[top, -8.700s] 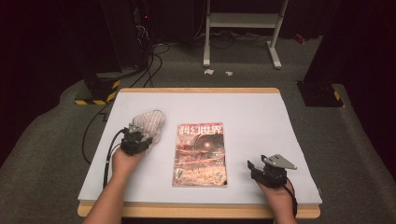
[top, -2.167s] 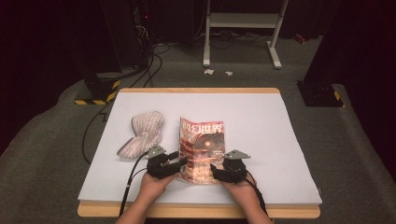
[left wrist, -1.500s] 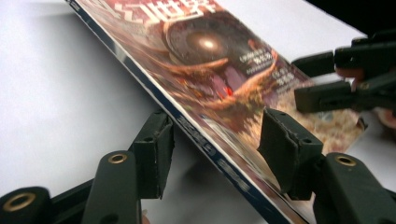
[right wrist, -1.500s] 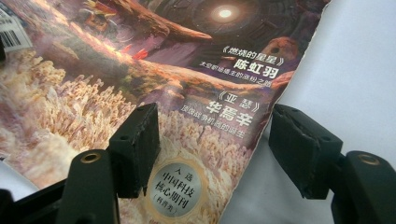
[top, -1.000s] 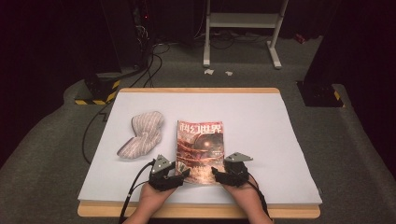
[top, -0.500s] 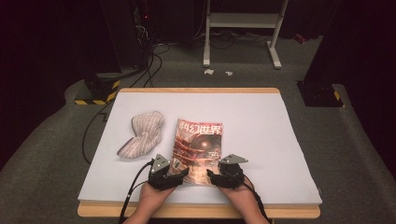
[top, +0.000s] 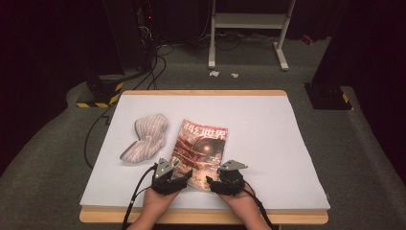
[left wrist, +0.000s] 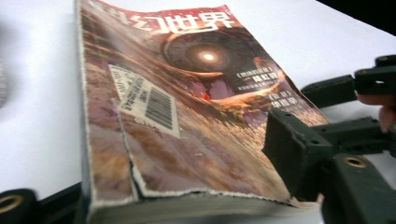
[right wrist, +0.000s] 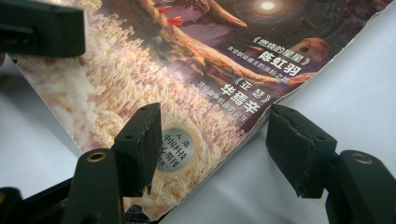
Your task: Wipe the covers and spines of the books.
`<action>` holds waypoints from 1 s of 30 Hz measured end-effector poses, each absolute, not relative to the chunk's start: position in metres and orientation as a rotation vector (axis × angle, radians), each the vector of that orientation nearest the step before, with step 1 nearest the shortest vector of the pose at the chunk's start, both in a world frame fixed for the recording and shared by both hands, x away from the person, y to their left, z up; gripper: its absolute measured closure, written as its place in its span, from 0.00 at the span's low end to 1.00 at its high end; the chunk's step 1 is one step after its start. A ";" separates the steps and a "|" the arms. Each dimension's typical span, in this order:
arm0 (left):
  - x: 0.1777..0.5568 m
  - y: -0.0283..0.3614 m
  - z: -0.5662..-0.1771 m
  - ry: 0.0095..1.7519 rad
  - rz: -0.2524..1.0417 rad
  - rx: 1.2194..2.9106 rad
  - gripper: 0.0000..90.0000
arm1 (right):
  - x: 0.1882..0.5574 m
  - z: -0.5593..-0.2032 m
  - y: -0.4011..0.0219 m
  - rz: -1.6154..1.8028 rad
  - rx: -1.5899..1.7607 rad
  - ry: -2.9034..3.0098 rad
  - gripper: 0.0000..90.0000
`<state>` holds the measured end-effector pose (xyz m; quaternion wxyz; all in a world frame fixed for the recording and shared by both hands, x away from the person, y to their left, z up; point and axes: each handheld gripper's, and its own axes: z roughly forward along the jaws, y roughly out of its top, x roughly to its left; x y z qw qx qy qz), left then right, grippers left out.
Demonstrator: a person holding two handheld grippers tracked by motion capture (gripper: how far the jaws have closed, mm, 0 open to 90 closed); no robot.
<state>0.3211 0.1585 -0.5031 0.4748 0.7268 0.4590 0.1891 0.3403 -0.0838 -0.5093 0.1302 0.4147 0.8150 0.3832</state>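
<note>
A worn magazine (top: 201, 151) with a reddish cover lies mid-table, its near edge towards me. My left gripper (top: 184, 175) is at its near left corner; in the left gripper view (left wrist: 168, 186) the near edge lies between the jaws, which have just been closing. One fingertip (left wrist: 294, 154) rests by the cover, the other is low beside the spine. My right gripper (top: 210, 181) is open at the near right corner. In the right gripper view (right wrist: 215, 144) one jaw is over the cover and the other over the table. A striped cloth (top: 148, 139) lies to the left.
The white-covered table (top: 268, 143) has a wooden rim along its near and far edges. Cables trail off the near edge from both grippers. Beyond the table are a metal stand (top: 249, 28) and a yellow-and-black striped block (top: 98, 98) on the floor.
Both grippers came in from the cloth and the right side to the magazine's near edge. Over the last second the hands barely moved, and the magazine's near end skewed slightly left.
</note>
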 end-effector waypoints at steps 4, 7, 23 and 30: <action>0.324 0.164 -0.501 1.133 0.456 1.758 0.56 | 0.341 -0.510 -0.084 1.127 1.204 2.374 0.40; 0.327 0.169 -0.501 1.145 0.436 1.752 0.60 | 0.342 -0.509 -0.086 1.130 1.190 2.376 0.41; 0.339 0.181 -0.502 1.194 0.423 1.746 0.77 | 0.349 -0.492 -0.134 1.110 1.202 2.189 0.43; 0.342 0.184 -0.503 1.202 0.438 1.729 0.84 | 0.342 -0.500 -0.150 1.031 1.171 2.164 0.46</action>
